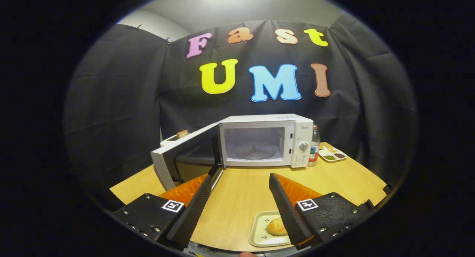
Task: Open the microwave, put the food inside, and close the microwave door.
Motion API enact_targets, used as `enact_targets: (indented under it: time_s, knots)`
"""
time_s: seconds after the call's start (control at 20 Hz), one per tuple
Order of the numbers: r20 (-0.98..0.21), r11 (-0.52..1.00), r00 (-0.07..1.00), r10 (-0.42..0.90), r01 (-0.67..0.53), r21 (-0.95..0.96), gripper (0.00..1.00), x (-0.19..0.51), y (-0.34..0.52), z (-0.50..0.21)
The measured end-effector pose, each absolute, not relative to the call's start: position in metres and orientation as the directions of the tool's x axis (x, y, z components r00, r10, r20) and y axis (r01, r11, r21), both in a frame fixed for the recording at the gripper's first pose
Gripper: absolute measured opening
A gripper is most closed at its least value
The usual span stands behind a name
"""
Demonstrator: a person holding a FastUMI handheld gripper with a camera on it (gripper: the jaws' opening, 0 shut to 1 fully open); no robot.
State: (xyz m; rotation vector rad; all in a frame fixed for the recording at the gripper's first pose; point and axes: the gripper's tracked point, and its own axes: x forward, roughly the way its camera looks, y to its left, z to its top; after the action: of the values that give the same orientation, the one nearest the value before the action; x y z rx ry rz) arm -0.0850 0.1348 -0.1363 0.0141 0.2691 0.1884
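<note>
Gripper (241, 197) fingers wide apart, holding nothing, over bare wooden table (241, 182). White microwave (267, 140) far centre, door (183, 155) swung open left, glass turntable inside. Round bread roll (276, 226) on pale square tray (261, 231), near, beside right finger. Bottle (314, 143), snack dish (332, 154) right of microwave.

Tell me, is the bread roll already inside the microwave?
No, the bread roll lies on a small tray on the table near the open gripper, while the microwave stands beyond with its door open.
</note>
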Motion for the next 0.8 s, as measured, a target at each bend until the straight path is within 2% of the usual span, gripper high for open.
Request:
enact_targets:
  time_s: [0.35,0.8]
  knots:
    - [-0.443,0.992,0.888,0.126,-0.11,0.062,0.95,-0.073,0.081,-0.213]
    - [-0.594,0.99,0.791,0.144,-0.119,0.081,0.95,-0.078,0.065,-0.277]
